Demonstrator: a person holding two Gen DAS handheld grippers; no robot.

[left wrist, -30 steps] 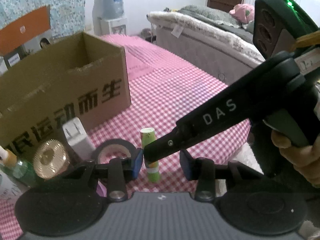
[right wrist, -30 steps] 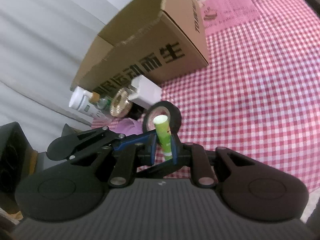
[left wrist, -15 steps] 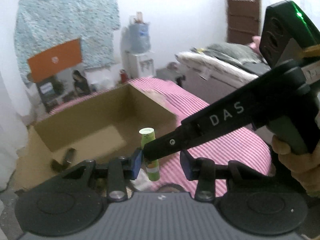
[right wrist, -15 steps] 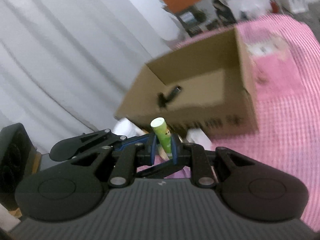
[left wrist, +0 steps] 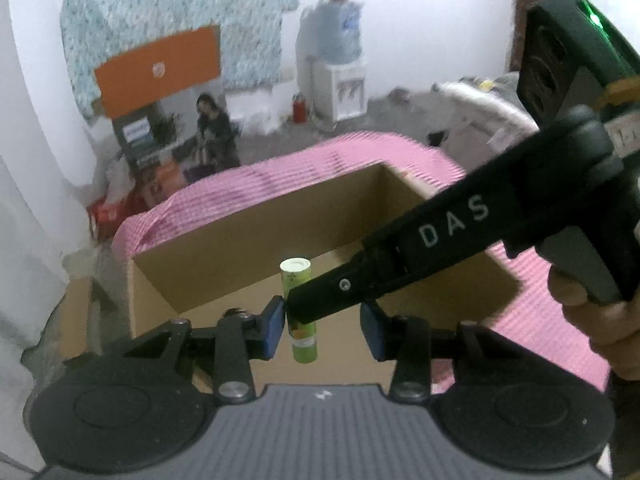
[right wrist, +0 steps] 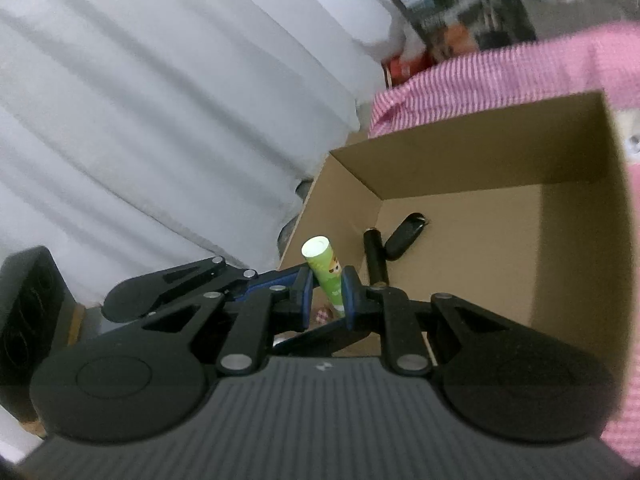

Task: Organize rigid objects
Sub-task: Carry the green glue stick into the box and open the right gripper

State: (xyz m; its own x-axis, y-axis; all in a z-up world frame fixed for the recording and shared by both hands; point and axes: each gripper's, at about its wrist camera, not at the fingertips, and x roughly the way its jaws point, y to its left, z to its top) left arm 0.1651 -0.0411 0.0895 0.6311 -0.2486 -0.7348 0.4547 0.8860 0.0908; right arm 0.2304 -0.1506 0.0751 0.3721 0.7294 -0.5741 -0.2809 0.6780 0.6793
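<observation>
The right gripper (right wrist: pixel 325 294) is clamped on a small green cylindrical plastic tube (right wrist: pixel 326 270), mid-body, near the open brown cardboard box (right wrist: pixel 472 168). It looks light, stiff and smooth, so a mid-body pinch suits. The left gripper (left wrist: pixel 325 328) stands partly open, pads clear of the tube.

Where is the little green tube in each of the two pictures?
Left wrist view: the green tube is at lower centre, upright, pinched by the right gripper that reaches in from the right.
Right wrist view: the tube is at lower centre, tilted, clamped between the right gripper's blue pads.
Shared landmark: the open cardboard box behind the tube.
</observation>
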